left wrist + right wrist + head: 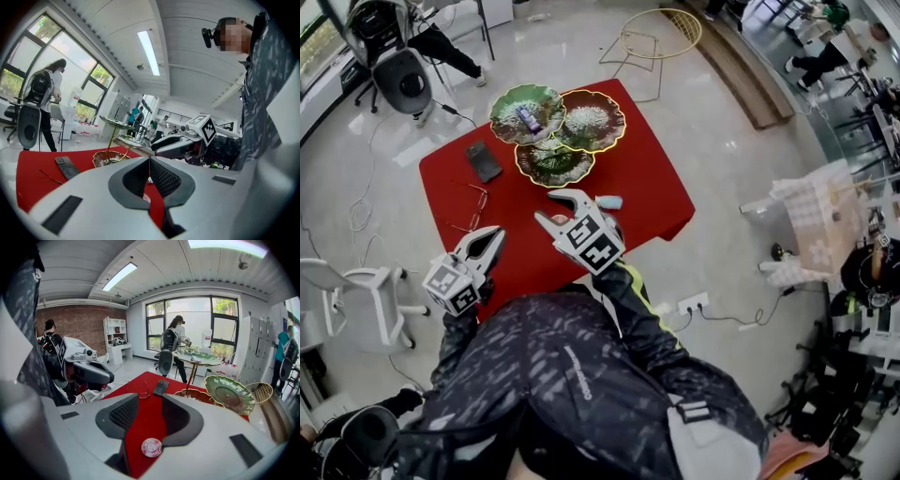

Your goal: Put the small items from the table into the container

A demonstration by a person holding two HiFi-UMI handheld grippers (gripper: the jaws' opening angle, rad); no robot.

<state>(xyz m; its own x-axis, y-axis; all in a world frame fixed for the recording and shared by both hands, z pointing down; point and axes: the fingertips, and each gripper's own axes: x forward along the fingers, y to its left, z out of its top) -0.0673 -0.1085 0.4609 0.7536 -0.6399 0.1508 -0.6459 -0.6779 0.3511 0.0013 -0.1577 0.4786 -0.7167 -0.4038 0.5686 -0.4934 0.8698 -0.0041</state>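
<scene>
Right gripper (149, 399): jaws released and standing apart, gripping nothing; through the gap, a small round pink-and-white disc (151, 447) lies flat on the red tabletop (140, 427); it sits low in the opening, closer to the root of the jaws than to their tips and nearer the right-hand jaw, with no pad touching it. The disc is round, so no long axis governs the approach; in my judgement the tips reach past it, and the coming move turns on drawing them back and down until both flank the disc. Left gripper (495, 232): jaws clenched, tips meeting, nothing seen held; it hangs at the near left edge of the tabletop, farther from the disc, so the right hand is the nearer one. The container, a tiered stand of leaf-shaped dishes (229, 393), stands ahead of the right jaws and to their right, well apart from the disc. A pale blue item (609, 202) lies just beside the right gripper in the head view, also not yet in a dish.
</scene>
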